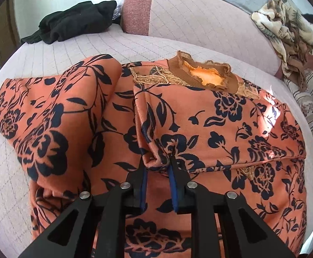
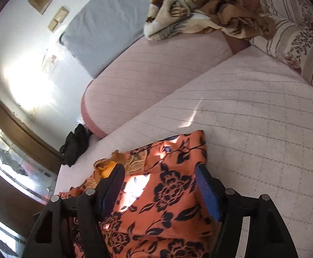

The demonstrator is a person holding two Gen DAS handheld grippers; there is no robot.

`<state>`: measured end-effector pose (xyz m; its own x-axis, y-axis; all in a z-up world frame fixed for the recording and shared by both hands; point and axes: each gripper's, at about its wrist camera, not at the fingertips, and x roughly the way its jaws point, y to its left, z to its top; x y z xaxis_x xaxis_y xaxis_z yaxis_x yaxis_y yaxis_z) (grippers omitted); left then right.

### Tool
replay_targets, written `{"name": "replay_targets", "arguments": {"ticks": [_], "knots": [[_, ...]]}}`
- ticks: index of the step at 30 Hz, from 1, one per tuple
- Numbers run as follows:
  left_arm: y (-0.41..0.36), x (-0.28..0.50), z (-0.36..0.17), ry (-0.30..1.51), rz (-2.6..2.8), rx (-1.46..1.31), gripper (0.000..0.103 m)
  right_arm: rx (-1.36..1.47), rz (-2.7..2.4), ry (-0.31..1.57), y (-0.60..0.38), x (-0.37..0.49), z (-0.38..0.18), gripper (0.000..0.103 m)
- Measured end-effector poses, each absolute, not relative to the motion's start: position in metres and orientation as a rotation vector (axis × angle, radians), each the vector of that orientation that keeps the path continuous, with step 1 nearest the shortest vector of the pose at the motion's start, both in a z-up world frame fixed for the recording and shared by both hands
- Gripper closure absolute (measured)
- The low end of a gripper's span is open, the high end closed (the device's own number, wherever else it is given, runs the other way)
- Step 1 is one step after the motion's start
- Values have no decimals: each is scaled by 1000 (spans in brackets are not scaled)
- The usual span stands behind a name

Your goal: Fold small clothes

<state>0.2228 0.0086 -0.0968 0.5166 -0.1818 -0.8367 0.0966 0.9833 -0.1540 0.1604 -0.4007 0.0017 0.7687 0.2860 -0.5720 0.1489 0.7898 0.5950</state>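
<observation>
The left hand-held gripper (image 1: 157,161) tilts steeply down, fingers pinched nearly together; the right hand-held gripper (image 2: 159,185) stands with jaws wide apart.

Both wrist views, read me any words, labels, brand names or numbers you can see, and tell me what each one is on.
None: no readable text in either view.
Orange floral top: printed flowers and leaves only, no label showing.
Black garment: plain.
Brown patterned blanket: pattern only.
Striped floral cushion: pattern only.
Wall plates: no visible marking.

soft matt floral cloth top (image 1: 199,129) on a quilted fabric couch (image 1: 178,17).
</observation>
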Motion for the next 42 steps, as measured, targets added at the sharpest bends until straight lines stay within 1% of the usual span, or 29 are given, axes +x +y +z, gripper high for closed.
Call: {"name": "replay_targets", "arguments": {"ticks": [1, 8, 12, 16, 18, 19, 20, 21, 22, 23, 24, 26, 29, 30, 31, 32, 33, 34, 35, 39, 41, 42], "knots": [[11, 220, -96, 1008, -165, -100, 86, 670, 76, 704, -393, 159, -1, 29], [29, 215, -87, 999, -161, -162, 86, 774, 44, 745, -395, 135, -31, 29], [30, 211, -82, 964, -145, -151, 86, 781, 73, 744, -390, 131, -29, 29], [31, 207, -82, 954, -120, -141, 87, 873, 187, 708, -386, 138, -18, 29], [34, 206, -89, 976, -112, -140, 87, 956, 291, 697, -380, 145, -20, 26], [35, 206, -93, 985, -108, -151, 87, 1004, 339, 711, -377, 150, -29, 17], [38, 205, -95, 984, -107, -164, 87, 1016, 332, 765, -374, 157, -42, 13], [38, 204, -95, 981, -109, -170, 87, 995, 262, 868, -372, 165, -64, 13], [38, 203, -95, 979, -107, -166, 87, 1009, 203, 924, -374, 166, -86, 22], [38, 202, -95, 978, -110, -159, 87, 1059, 189, 871, -380, 158, -92, 28], [38, 201, -95, 974, -110, -146, 87, 1097, 202, 836, -384, 152, -88, 28], [37, 201, -96, 970, -108, -132, 87, 1088, 245, 810, -383, 150, -71, 23], [32, 200, -99, 963, -101, -126, 87, 1056, 325, 749, -382, 160, -49, 21], [31, 201, -99, 962, -103, -123, 87, 1061, 327, 721, -385, 163, -48, 19], [31, 200, -100, 963, -105, -123, 87, 1070, 306, 708, -389, 168, -53, 13], [32, 201, -100, 966, -109, -127, 87, 1084, 257, 744, -391, 176, -68, 10], [34, 201, -100, 969, -114, -132, 87, 1107, 193, 858, -392, 187, -93, 11], [34, 202, -100, 977, -116, -132, 87, 1135, 166, 883, -396, 189, -105, 16], [34, 202, -99, 976, -120, -132, 86, 1144, 180, 839, -400, 189, -97, 15], [31, 201, -100, 961, -118, -100, 86, 1112, 280, 707, -404, 205, -49, 15], [30, 200, -100, 957, -118, -100, 86, 1114, 300, 709, -407, 224, -52, 12], [31, 200, -101, 956, -119, -104, 86, 1098, 269, 748, -409, 236, -64, 12]]}}
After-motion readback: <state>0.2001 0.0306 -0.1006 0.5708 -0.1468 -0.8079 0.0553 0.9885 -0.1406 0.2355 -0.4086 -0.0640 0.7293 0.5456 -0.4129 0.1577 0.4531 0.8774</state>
